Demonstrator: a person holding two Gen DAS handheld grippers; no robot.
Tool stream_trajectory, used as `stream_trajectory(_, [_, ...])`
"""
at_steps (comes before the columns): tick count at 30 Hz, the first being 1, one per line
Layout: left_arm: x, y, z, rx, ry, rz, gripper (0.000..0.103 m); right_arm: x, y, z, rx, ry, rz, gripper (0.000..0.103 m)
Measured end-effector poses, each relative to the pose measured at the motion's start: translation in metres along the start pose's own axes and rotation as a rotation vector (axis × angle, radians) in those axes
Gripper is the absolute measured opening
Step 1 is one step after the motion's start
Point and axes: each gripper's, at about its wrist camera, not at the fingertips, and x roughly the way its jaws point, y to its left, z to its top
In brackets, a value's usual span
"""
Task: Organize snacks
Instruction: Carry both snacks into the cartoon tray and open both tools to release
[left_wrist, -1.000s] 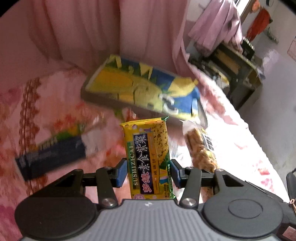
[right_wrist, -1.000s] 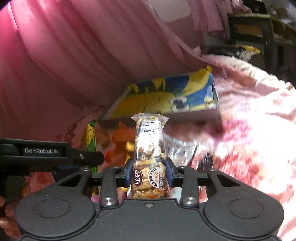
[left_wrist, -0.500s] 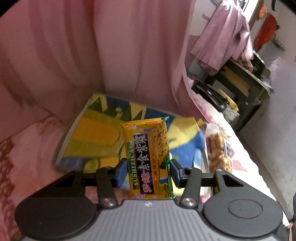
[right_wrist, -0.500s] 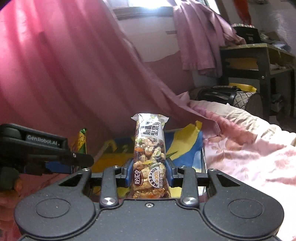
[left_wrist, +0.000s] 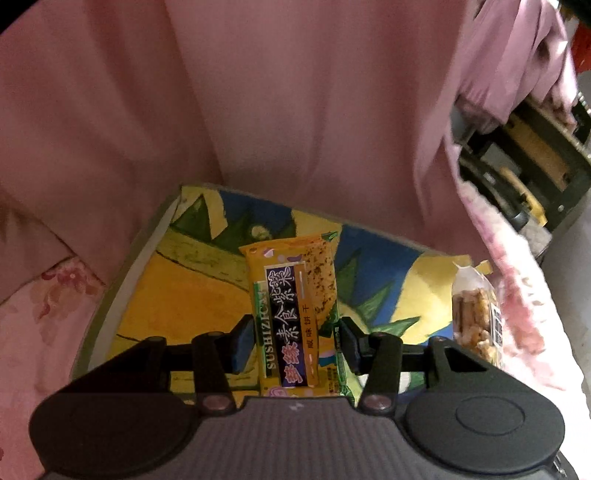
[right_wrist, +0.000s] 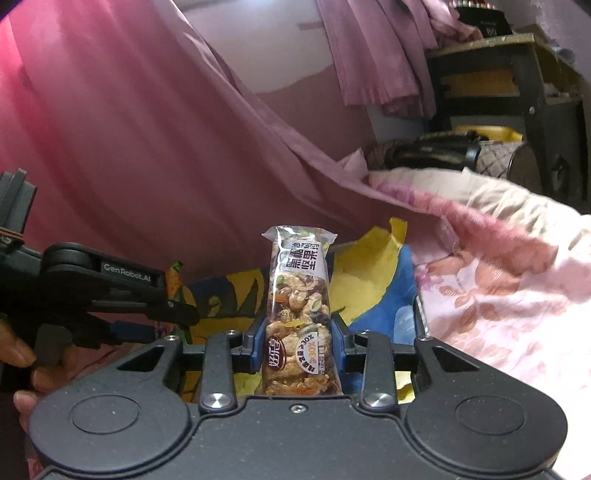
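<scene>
Left tongs clamped on the yellow cracker packet, held above the yellow-and-blue box. Right tongs pinched tight on the clear nut bar, over that box's right end, beside pink curtain.

cracker packet lower end: disappearing behind the left gripper body at 6 o'clock
nut bar base: hiding behind the right gripper body
box near edge: being covered by the gripper at 6 o'clock
shelf at 2 o'clock: smearing, contents unreadable
hand at 9 o'clock: running off the edge
</scene>
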Motion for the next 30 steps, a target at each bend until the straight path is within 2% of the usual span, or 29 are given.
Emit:
stream_trajectory(6, [0.018,0.003,-0.004,0.009,0.076,0.035,0.053,0.02,0.003,-0.009,-0.019,0.064,-0.015,0.037])
stream_trajectory(17, [0.036,0.006,-0.011,0.015,0.146,0.065,0.053,0.035,-0.002,-0.021,-0.017,0.132,-0.033,0.037])
stream_trajectory(25, [0.037,0.004,-0.015,0.045,0.128,0.08,0.053,0.037,-0.002,-0.023,-0.016,0.129,-0.034,0.038])
stream_trajectory(30, [0.037,0.004,-0.02,0.044,0.122,0.097,0.056,0.036,0.0,-0.024,-0.024,0.122,-0.045,0.042])
